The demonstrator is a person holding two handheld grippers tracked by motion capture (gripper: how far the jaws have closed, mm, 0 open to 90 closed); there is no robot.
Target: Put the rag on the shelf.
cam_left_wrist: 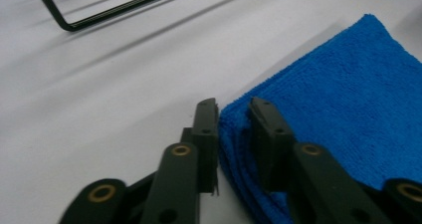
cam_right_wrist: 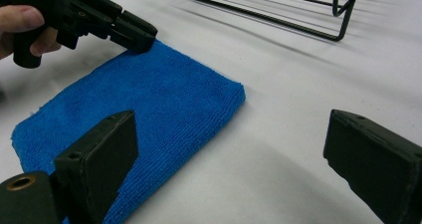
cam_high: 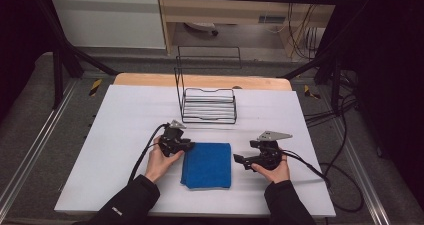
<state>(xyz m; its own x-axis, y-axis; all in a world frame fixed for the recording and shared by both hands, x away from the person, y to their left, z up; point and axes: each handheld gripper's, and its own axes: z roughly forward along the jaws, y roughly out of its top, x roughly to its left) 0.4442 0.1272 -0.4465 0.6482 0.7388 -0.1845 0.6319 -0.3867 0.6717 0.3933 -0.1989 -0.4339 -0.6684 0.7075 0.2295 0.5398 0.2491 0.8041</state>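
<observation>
A folded blue cloth (cam_high: 207, 165) lies flat on the white table sheet (cam_high: 120, 135), between my two hands. My left gripper (cam_high: 186, 146) sits low at the cloth's far left corner. In the left gripper view its jaws (cam_left_wrist: 234, 109) stand close together with that corner of the blue cloth (cam_left_wrist: 348, 104) pinched between them. The right gripper view shows the left gripper (cam_right_wrist: 142, 35) at the same corner of the cloth (cam_right_wrist: 144, 99). My right gripper (cam_high: 239, 160) rests just right of the cloth, its jaws (cam_right_wrist: 231, 129) wide open and holding nothing; one jaw hangs over the cloth's near edge.
A black wire rack (cam_high: 207, 105) stands behind the cloth near the table's far edge, and its base bars show in the left gripper view (cam_left_wrist: 99, 15) and the right gripper view (cam_right_wrist: 298, 15). Cables trail from both grippers. A wooden board edge (cam_high: 150, 80) borders the back.
</observation>
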